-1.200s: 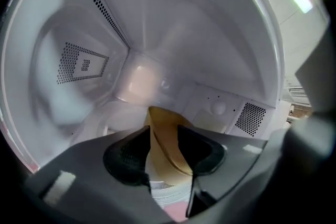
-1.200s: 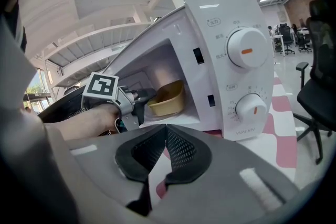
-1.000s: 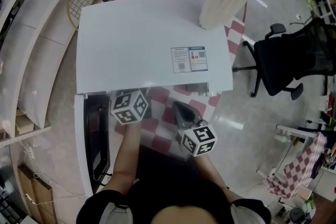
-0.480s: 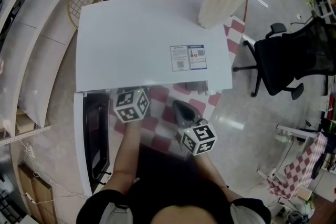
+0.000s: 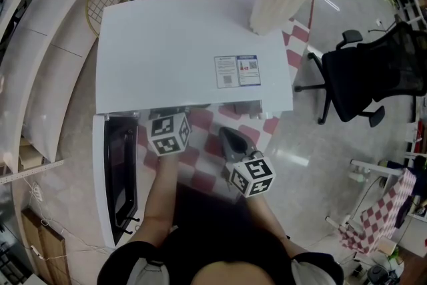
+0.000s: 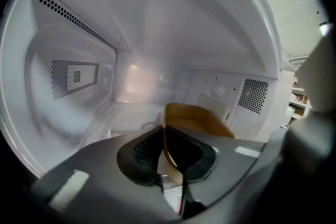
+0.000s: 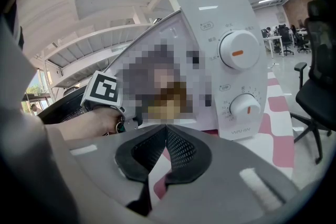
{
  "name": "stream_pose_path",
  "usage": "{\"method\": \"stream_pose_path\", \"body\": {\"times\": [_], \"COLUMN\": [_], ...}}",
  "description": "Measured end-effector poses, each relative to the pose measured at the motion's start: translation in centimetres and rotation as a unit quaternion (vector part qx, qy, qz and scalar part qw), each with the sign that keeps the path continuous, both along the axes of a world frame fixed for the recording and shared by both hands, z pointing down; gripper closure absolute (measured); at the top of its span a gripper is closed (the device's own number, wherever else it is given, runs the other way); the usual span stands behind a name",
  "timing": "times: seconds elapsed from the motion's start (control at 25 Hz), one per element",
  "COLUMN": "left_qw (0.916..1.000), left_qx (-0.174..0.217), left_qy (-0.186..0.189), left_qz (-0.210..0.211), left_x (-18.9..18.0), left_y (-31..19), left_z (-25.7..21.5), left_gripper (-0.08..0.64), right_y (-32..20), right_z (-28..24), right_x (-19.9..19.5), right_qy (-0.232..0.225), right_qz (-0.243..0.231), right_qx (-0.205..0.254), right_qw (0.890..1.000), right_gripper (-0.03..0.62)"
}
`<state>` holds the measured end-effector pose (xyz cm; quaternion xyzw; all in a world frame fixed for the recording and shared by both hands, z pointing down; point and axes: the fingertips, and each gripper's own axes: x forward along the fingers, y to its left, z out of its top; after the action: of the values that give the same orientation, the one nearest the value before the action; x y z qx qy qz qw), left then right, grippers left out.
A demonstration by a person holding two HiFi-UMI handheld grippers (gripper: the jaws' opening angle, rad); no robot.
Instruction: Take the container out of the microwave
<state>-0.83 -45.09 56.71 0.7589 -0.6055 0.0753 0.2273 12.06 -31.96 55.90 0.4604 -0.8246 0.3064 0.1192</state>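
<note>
Jaws of left gripper [image 6: 164,131] have just been closing; now clamped on near wall of mustard-yellow curved-walled container [image 6: 202,119]. Container sits just ahead of jaws, inside cavity of white microwave oven [image 6: 157,34]. Right gripper [image 7: 166,129] jaws together, nothing between; white two-knob control panel [image 7: 226,86] ahead.

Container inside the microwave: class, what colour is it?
Mustard yellow. The container shows best in the left gripper view.
</note>
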Motion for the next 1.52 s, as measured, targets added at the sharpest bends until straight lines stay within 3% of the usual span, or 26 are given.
{"method": "stream_pose_path", "body": {"times": [1.52], "left_qw": [0.9995], "left_qx": [0.027], "left_qy": [0.008], "left_qz": [-0.013], "left_x": [-1.7], "left_y": [6.1], "left_z": [-2.4], "left_gripper": [0.536], "right_y": [3.5], "right_z": [-2.3], "right_x": [0.3], "right_qy": [0.007], "right_qz": [-0.001], "right_qx": [0.037], "right_qw": [0.999], "right_gripper": [0.592]}}
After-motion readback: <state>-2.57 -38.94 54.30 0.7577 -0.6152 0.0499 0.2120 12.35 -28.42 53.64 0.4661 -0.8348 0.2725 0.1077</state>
